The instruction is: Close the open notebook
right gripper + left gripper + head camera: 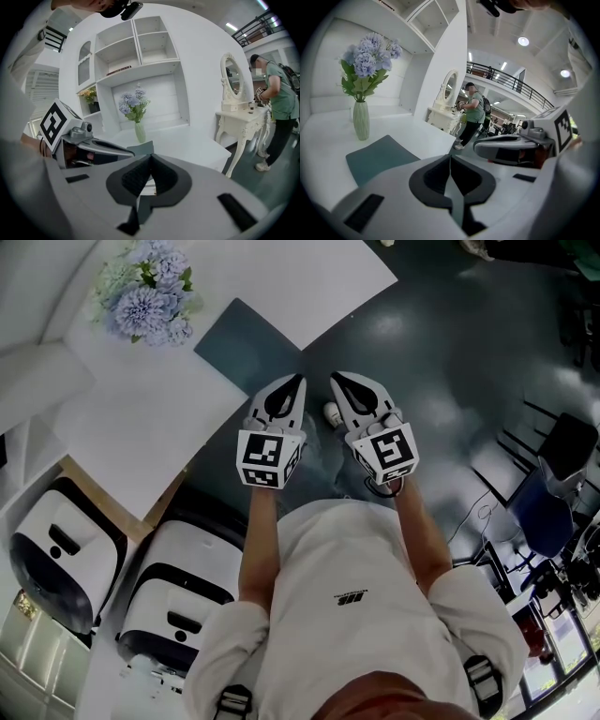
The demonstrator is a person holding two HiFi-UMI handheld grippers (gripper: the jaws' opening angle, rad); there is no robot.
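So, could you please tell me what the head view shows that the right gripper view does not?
Only the head view: two white machines and the wearer's torso. Only the right gripper view: white shelves, a dressing table with mirror, a person in a green shirt. Both: the flowers, the dark teal pad on the white table, the left hand-held gripper.

- Notebook [246, 345]: rectangular, plain dark teal cover facing up, no pages showing.
- Pose: lying flat on the white table [141, 418], set askew, one corner at the table's edge.
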